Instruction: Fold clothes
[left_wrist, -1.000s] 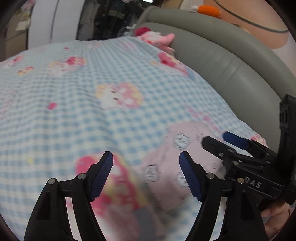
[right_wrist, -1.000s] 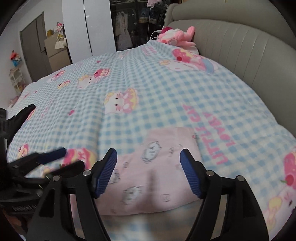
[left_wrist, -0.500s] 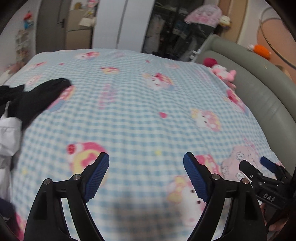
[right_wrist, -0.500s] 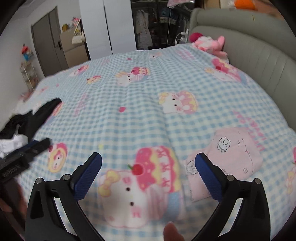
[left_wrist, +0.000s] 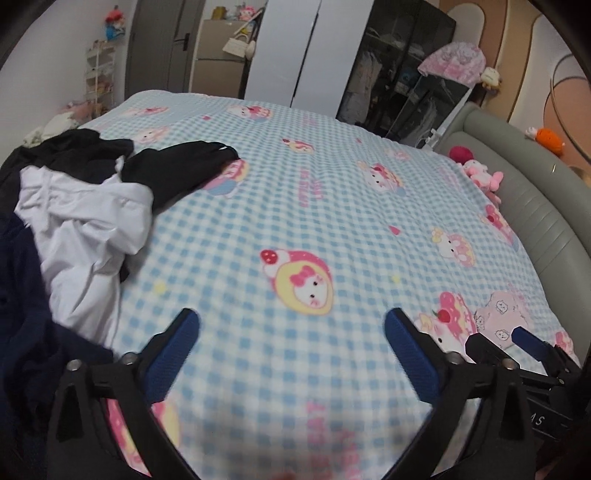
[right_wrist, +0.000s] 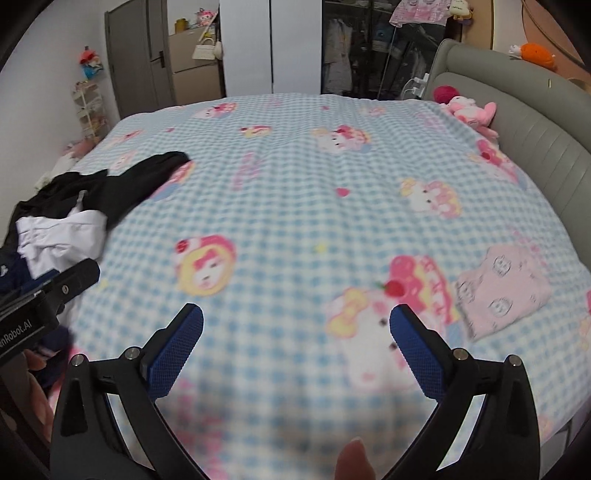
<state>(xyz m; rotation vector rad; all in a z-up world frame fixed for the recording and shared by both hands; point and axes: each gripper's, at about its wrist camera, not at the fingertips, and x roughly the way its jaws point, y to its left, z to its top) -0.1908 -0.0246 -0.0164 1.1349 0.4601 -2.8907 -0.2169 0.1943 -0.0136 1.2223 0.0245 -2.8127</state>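
Currently both grippers hang above the checked blanket on the bed, each empty: left gripper fingers apart, right gripper fingers apart. Folded pink garment lies flat on the blanket near the grey headboard, to the right of both grippers. Unfolded pile, white shirt with black garment over it, sits at the blanket's opposite edge, well apart from the pink one.
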